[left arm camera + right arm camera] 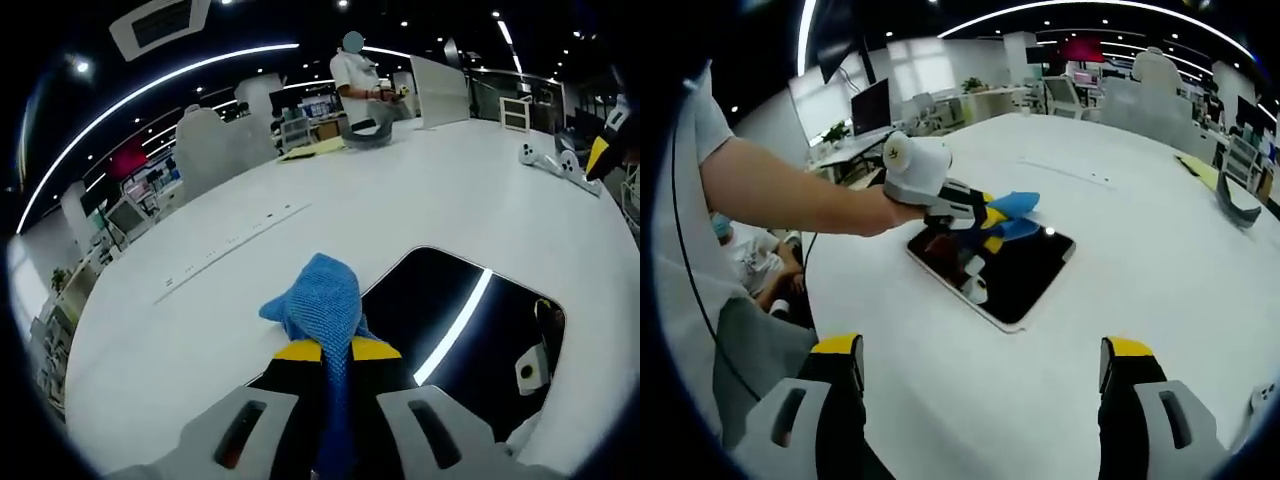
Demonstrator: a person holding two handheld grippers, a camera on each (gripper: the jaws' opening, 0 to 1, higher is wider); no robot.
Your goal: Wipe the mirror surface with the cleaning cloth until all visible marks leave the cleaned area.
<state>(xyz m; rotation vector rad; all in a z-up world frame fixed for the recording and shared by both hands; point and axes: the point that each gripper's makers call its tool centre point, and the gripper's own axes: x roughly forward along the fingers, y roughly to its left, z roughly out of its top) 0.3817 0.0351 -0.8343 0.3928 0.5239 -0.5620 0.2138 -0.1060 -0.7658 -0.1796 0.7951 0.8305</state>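
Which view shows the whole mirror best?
Right gripper view: the dark rounded-rectangle mirror lies whole on the white table, all edges visible. Left gripper view crops it behind the tool holding blue cloth.

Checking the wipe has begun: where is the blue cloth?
The blue cloth is clamped in the left gripper, at the mirror's far edge on the white table.

Blue knitted cloth (pixel 322 300) bunched above a dark rounded-rectangle mirror (pixel 470 320), flat on white table.

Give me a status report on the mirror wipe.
Left gripper shut on blue cloth, over mirror. Right gripper open, empty, off the mirror. Nothing in the way.
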